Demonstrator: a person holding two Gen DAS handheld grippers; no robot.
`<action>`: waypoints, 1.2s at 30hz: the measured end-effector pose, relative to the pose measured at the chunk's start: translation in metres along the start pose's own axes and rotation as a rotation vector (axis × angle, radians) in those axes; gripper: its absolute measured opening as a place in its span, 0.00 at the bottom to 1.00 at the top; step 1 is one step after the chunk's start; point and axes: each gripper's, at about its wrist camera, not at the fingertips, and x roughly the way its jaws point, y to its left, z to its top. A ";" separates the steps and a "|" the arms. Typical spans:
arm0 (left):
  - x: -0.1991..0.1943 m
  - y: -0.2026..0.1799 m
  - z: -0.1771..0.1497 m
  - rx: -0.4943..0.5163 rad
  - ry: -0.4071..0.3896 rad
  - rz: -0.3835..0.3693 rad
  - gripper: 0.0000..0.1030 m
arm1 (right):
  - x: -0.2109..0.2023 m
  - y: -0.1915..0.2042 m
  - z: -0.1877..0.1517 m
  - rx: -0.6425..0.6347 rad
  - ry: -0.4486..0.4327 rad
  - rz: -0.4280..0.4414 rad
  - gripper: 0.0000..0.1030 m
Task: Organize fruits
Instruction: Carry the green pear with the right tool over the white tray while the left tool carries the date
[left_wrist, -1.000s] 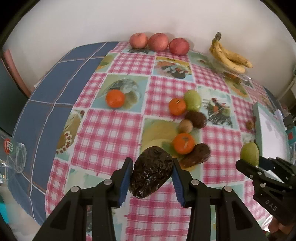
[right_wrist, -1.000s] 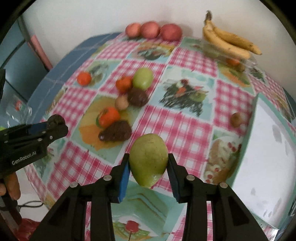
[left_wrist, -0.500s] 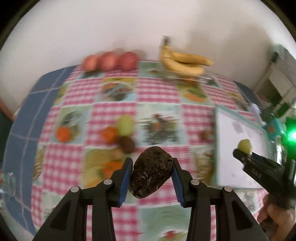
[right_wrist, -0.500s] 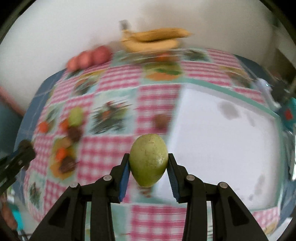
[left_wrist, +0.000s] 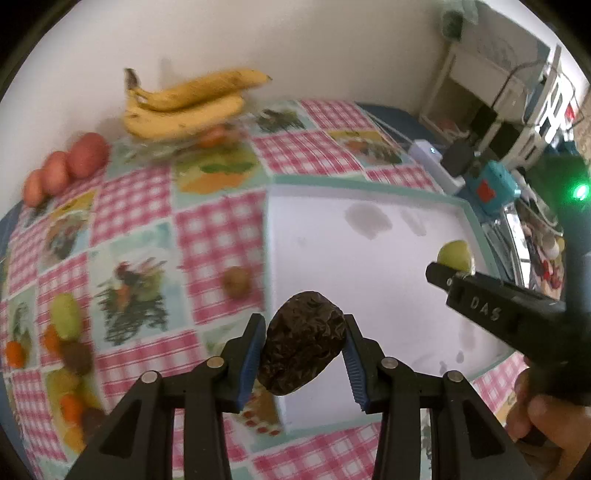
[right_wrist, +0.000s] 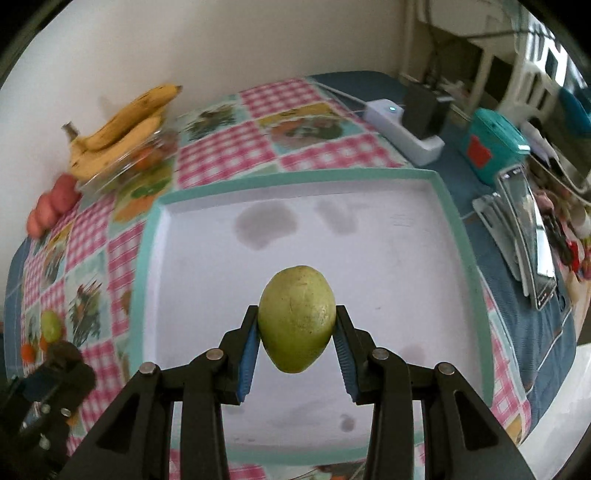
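Right now my right gripper (right_wrist: 297, 341) is clamped on a smooth green mango-shaped fruit (right_wrist: 296, 319) above the white teal-rimmed tray (right_wrist: 295, 181); my left gripper (left_wrist: 303, 354) pinches a dark wrinkled avocado (left_wrist: 302, 352) over the tray's near corner. Both look soft-skinned, so I'd judge gentle mid-body grips safest.

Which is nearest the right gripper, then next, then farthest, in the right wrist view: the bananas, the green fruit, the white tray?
1. Green fruit, clamped in the right gripper.
2. White tray, directly beneath and ahead.
3. Bananas, far left by the wall.
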 end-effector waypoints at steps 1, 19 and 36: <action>0.006 -0.004 0.001 0.010 0.007 -0.012 0.43 | 0.002 -0.003 0.003 0.008 0.002 -0.003 0.39; 0.052 -0.010 -0.018 -0.001 0.124 -0.040 0.43 | 0.025 -0.024 0.009 0.072 0.061 0.005 0.39; 0.044 -0.027 -0.053 0.013 0.189 0.066 0.43 | 0.041 -0.021 -0.002 0.041 0.121 0.006 0.39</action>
